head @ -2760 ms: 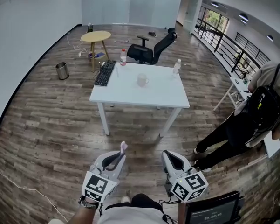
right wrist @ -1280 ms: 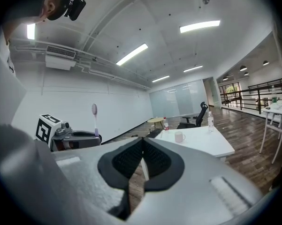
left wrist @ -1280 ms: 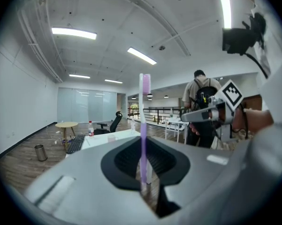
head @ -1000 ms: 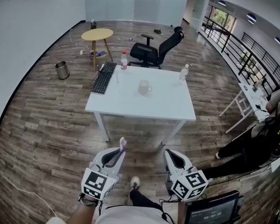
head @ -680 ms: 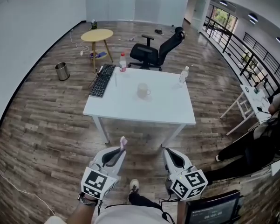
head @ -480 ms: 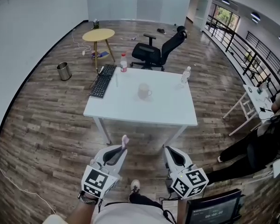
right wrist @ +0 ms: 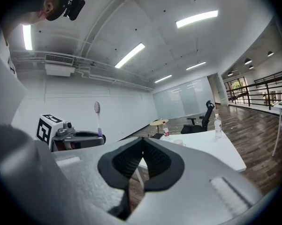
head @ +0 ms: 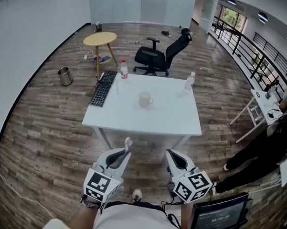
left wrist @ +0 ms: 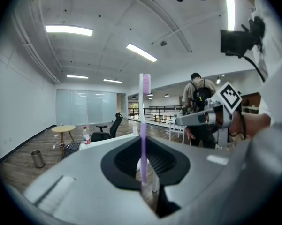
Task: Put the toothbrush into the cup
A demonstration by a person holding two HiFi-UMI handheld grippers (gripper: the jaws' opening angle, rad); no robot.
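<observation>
Head view shows the left gripper (head: 120,157) clamped on the purple toothbrush (head: 127,146), whose handle is pinched upright between the jaws. The right gripper (head: 174,158) carries nothing, its jaws pressed together. The cup (head: 144,99) stands near the middle of the white table (head: 133,122), well apart on the far side and seemingly empty, though too small to be sure; the pickup looks done, while reaching the table and lowering the brush in are left.
</observation>
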